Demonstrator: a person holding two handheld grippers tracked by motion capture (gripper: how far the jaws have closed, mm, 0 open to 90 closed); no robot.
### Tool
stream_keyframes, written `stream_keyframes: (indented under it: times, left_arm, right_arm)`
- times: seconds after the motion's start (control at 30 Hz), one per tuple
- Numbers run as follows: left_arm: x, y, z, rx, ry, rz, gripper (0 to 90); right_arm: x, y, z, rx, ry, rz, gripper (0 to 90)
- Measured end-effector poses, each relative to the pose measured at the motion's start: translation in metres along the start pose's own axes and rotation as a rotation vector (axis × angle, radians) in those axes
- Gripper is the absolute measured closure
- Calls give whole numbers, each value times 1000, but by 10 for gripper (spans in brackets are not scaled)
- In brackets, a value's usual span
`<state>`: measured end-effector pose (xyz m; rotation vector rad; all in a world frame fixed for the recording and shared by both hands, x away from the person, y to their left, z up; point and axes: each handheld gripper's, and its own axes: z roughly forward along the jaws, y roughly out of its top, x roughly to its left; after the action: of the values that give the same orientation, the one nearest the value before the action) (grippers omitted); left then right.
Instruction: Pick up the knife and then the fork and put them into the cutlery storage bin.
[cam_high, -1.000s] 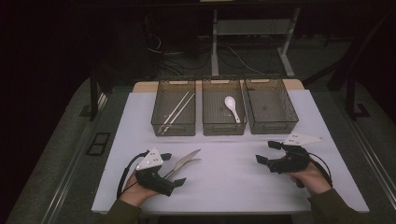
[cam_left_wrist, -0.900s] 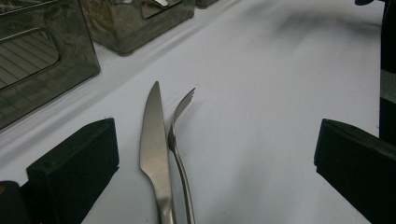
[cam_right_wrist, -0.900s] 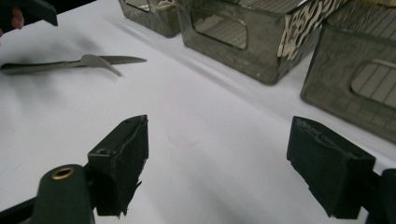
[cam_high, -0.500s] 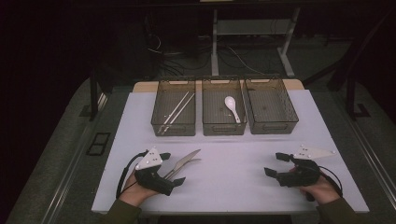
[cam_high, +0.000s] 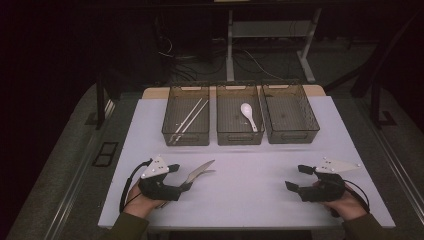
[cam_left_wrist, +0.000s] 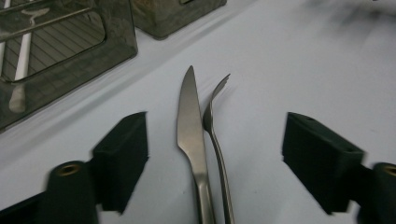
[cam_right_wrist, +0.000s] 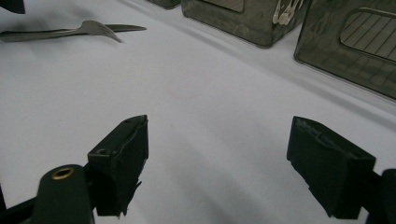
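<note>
A steel knife (cam_left_wrist: 191, 126) and a fork (cam_left_wrist: 215, 130) lie side by side on the white table top (cam_high: 250, 165), left of centre, with their tips pointing away from me. My left gripper (cam_high: 181, 178) straddles their handles. Its jaws have just been closing, but in the left gripper view the left gripper (cam_left_wrist: 215, 158) still has a gap on each side of the cutlery. My right gripper (cam_high: 296, 177) rests low near the front right, and in its own view the right gripper (cam_right_wrist: 217, 163) is open on bare table. The fork (cam_right_wrist: 95, 27) lies far off at the upper left in that view.
Three dark mesh bins stand in a row at the back. The left bin (cam_high: 185, 141) holds chopsticks (cam_high: 189, 119), the middle bin (cam_high: 239, 141) holds a white spoon (cam_high: 248, 116), and the right bin (cam_high: 292, 137) has nothing in it. The table's front edge is close behind both hands.
My right gripper has moved right and toward the front edge of the table, then stopped. The left hand has stayed over the knife and fork.
</note>
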<state>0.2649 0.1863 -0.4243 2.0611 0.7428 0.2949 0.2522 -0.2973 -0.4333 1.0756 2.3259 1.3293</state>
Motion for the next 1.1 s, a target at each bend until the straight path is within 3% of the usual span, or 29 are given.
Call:
stream_keyframes:
  times: [0.3,0.43,0.6,0.83,0.9,0.97,1.1]
  left_arm:
    - [-2,-2,7,70,-14,-5,582]
    - [-3,-5,13,104,-26,-11,645]
    - [-4,-7,19,158,-24,16,695]
    - [-6,-7,25,170,-42,12,758]
    - [-8,-6,27,194,-45,30,763]
    - [-10,-6,30,210,-34,50,762]
    - [-11,-5,31,214,-18,50,788]
  right_arm:
    - [0,1,1,-2,-1,-2,207]
    - [0,1,1,-2,1,-2,207]
    - [0,1,1,-1,0,-1,207]
    - [-1,1,1,-2,2,0,207]
    - [-1,1,1,-2,1,1,207]
    - [-1,1,1,-3,1,2,207]
    - [-1,1,1,-2,1,2,207]
